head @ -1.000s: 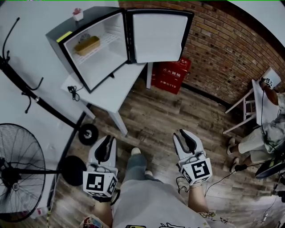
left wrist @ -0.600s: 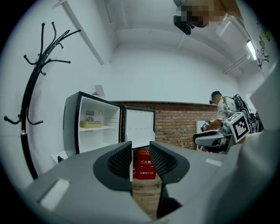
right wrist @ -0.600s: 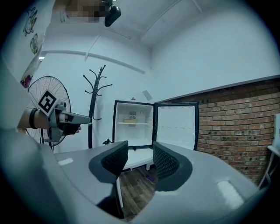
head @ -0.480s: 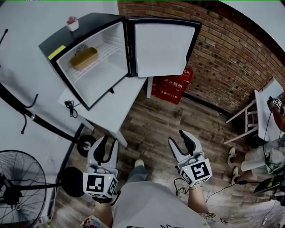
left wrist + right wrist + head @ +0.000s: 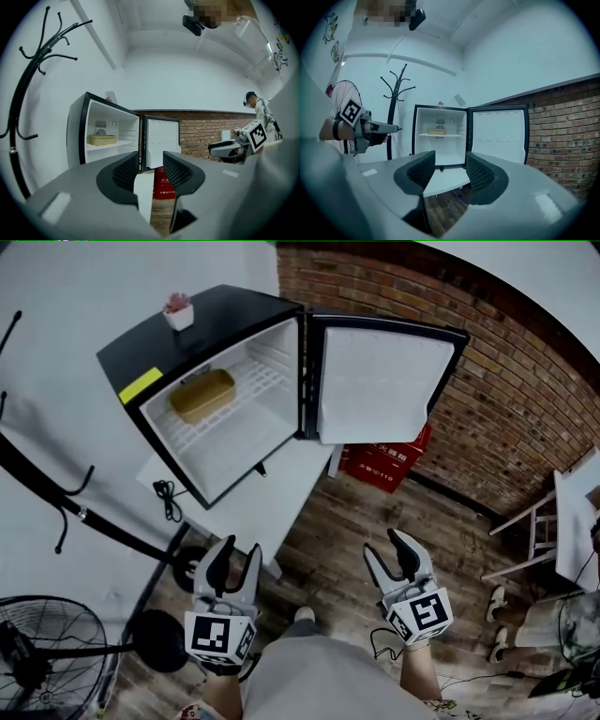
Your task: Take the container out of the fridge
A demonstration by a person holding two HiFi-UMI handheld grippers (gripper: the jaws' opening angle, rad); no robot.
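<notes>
A small black fridge stands on a white table with its door swung wide to the right. On its wire shelf lies a yellowish container, also visible in the left gripper view and the right gripper view. My left gripper and right gripper hang low over the wooden floor, well short of the fridge. Both are opening their jaws, and nothing is between them.
A red box sits on the floor by the brick wall. A black fan and a coat stand are at the left. A small potted plant tops the fridge. A seated person and white furniture are at the right.
Both grippers' jaws have spread apart. The view has shifted toward the fridge, which now sits larger and more central; the grippers stay low in front of me.
</notes>
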